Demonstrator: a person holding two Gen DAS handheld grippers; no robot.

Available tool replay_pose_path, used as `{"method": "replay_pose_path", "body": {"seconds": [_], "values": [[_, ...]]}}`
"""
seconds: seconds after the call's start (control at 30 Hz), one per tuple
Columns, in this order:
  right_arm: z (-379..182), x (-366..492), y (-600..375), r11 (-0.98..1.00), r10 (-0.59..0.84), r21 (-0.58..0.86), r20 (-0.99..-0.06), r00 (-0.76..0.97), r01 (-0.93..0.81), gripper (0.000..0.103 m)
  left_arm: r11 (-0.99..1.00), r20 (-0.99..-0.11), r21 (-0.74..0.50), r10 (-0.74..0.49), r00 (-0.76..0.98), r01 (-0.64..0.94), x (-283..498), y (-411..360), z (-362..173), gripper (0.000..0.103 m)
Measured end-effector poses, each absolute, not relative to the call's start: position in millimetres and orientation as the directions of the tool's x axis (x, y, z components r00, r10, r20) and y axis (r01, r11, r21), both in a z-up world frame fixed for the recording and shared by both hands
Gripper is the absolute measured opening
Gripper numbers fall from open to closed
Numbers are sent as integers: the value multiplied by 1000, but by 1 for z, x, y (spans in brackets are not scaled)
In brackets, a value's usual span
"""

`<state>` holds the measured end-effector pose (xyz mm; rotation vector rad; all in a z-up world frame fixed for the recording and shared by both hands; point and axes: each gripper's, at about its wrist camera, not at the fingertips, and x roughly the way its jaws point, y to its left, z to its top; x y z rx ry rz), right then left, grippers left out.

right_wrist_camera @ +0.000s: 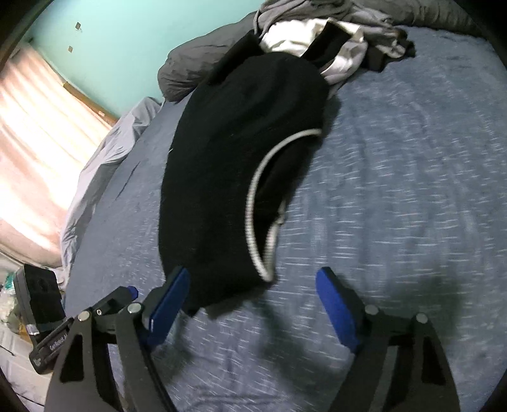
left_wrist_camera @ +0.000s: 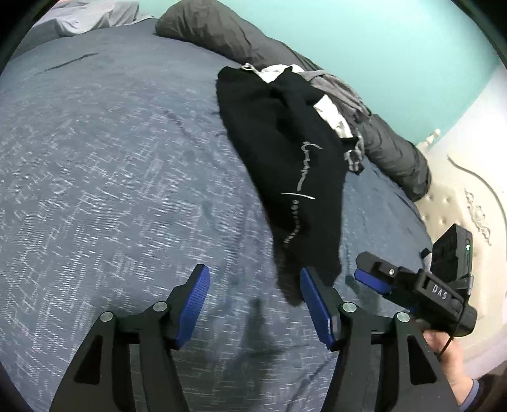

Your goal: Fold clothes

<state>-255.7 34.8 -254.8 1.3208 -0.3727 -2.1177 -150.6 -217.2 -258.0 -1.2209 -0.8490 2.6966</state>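
The left gripper (left_wrist_camera: 255, 304) stands with its blue pads wide apart over the blue bedspread (left_wrist_camera: 111, 164), nothing pressed between them; in the left wrist view the near corner of the black garment (left_wrist_camera: 285, 164) hangs just inside the right-hand pad at about five o'clock of the picture's middle, and whether cloth and pad touch cannot be told. The right gripper (right_wrist_camera: 253, 304) is likewise spread wide and holds nothing; in the right wrist view the garment's lower end lies over the tip of its left-hand pad at about seven o'clock, with bare bedspread between the jaws. In the left wrist view the right gripper shows at four o'clock, held by a hand (left_wrist_camera: 450, 358) with a blue sleeve cuff at the wrist. The black garment stretches from the grippers up toward one o'clock across the bed, showing pale script lettering in the left view and a white-edged neckline (right_wrist_camera: 253, 196) in the right view. Its far end reaches a heap of other clothes (right_wrist_camera: 332, 41), white, grey and black, at twelve o'clock in the right view. Beyond lies a dark grey duvet (left_wrist_camera: 221, 28) against a turquoise wall (left_wrist_camera: 380, 41). A pale tufted headboard (left_wrist_camera: 456, 190) stands at three o'clock in the left view.
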Motion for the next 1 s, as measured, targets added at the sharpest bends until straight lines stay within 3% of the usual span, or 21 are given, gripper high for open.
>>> {"method": "replay_pose_path", "body": {"seconds": [0.13, 0.33, 0.37, 0.47, 1.0], "values": [[-266, -258, 17, -769, -632, 540, -723, -279, 342, 80, -842, -674, -512, 272, -686, 168, -150, -222, -256, 67], [-270, -260, 10, -776, -626, 541, -726, -287, 324, 36, -841, -667, -515, 273, -693, 165, -150, -224, -253, 68], [-269, -260, 9, -777, -624, 538, -725, -291, 327, 23, -840, -667, -518, 276, -692, 164, -150, -224, -254, 68], [-259, -259, 12, -782, -619, 524, -718, -320, 336, 10, -845, -666, -511, 271, -694, 160, -148, -224, -253, 68], [-172, -242, 118, -852, -520, 443, -664, -538, 277, 4, -851, -633, -506, 254, -731, 143, -128, -212, -236, 68]]}}
